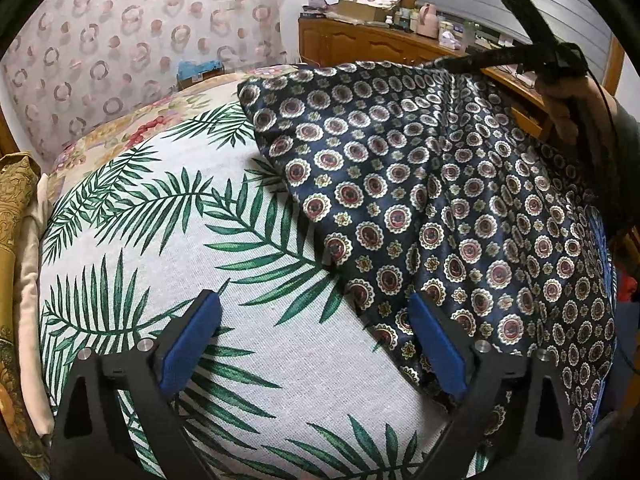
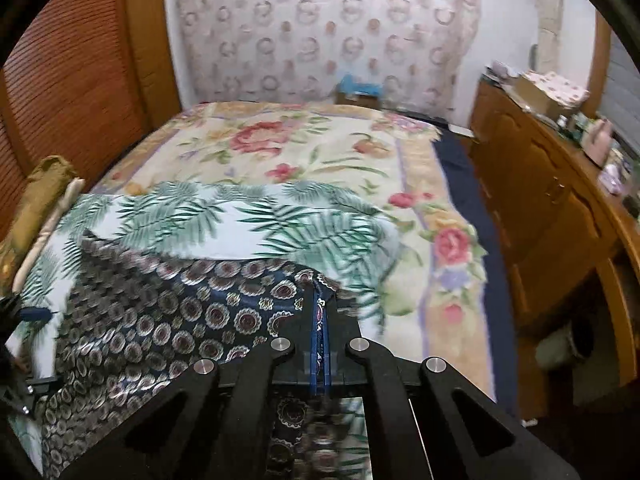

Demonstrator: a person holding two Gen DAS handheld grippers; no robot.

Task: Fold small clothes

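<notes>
A dark navy garment (image 1: 420,208) printed with round medallions lies on the right part of the palm-leaf cloth (image 1: 168,248). My left gripper (image 1: 314,340) stands open low over that cloth, its right blue pad (image 1: 436,344) over the garment's near edge and its left pad over bare cloth. My right gripper (image 1: 472,62) holds the garment's far corner lifted, so the fabric drapes down from it. In the right wrist view the right gripper (image 2: 320,308) is shut on a thin edge of the garment (image 2: 160,320).
The palm-leaf cloth (image 2: 240,216) lies on a floral blanket (image 2: 300,148) on a bed. Folded gold and cream cloths (image 1: 16,216) sit at the left edge. A wooden dresser (image 2: 552,200) with clutter runs along the right. A patterned curtain (image 1: 140,40) hangs behind.
</notes>
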